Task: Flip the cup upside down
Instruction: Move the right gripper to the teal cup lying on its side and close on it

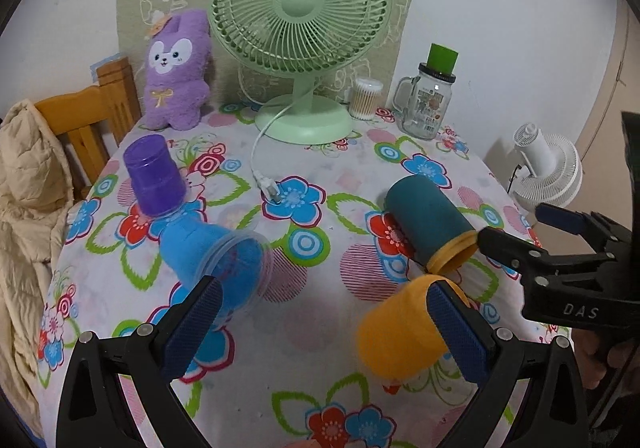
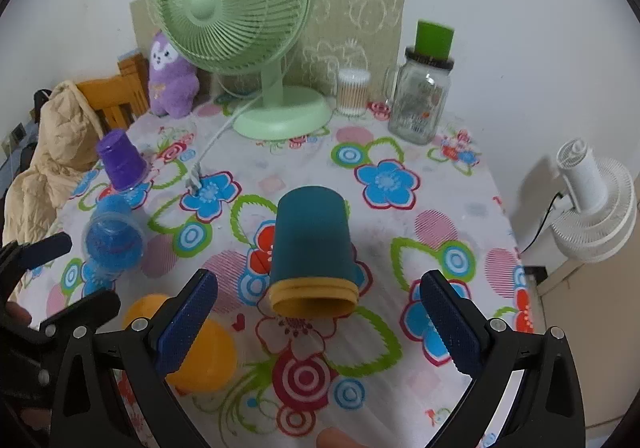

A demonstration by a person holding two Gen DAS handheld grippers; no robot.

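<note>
The teal cup [image 2: 310, 240] lies on the tabletop [image 2: 400, 184], long axis 12 to 6, mouth at 6, between the open right claw [image 2: 320, 324]; left claw [image 1: 326, 332] open.

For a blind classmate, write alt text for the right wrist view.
A teal cup with a yellow rim lies on its side on a floral tablecloth, between the open jaws of the right gripper. An orange cup, a blue cup and an upside-down purple cup sit left.
</note>
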